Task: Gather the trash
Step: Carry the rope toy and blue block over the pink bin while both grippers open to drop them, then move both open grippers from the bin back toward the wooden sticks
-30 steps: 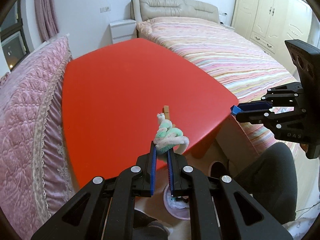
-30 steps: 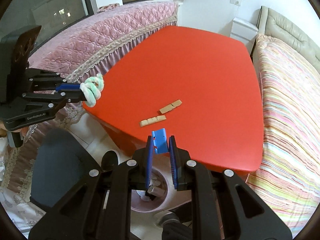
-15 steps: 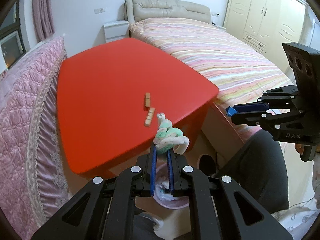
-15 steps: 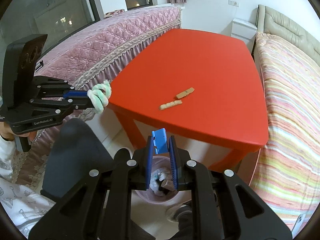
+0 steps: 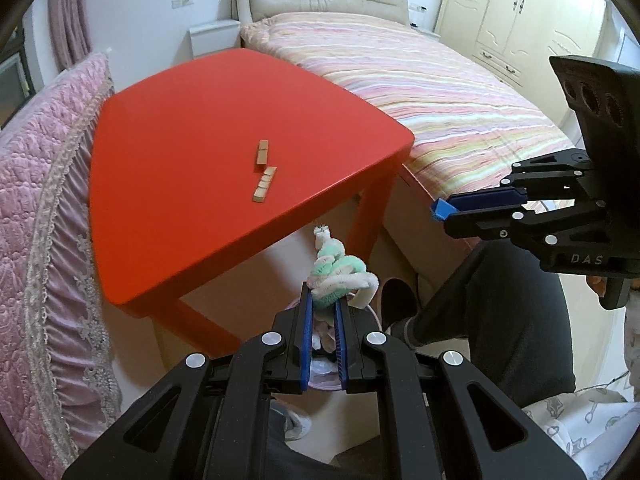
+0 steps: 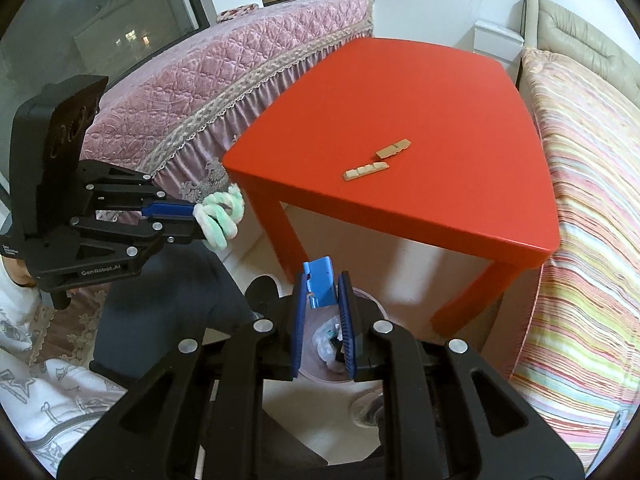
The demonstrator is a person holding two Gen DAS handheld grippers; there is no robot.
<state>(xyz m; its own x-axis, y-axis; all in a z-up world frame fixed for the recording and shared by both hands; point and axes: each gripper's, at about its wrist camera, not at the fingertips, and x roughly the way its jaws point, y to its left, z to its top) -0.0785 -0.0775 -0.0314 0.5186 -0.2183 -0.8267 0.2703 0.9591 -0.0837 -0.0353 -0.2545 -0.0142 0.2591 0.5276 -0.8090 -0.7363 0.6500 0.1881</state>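
Both grippers hold trash above the bin beside the red table.

The left gripper [image 5: 323, 306] is clenched on a green-and-white fuzzy twist [image 5: 338, 272]; the right gripper [image 6: 323, 292] is clamped on a small blue plastic piece [image 6: 319, 283]. Below them, on the floor near the table's [image 6: 400, 100] near legs, sits a pink trash bin [image 6: 370, 304] with wrappers inside. 2 wooden clothespin halves [image 6: 380, 160] lie on the tabletop near its near edge.
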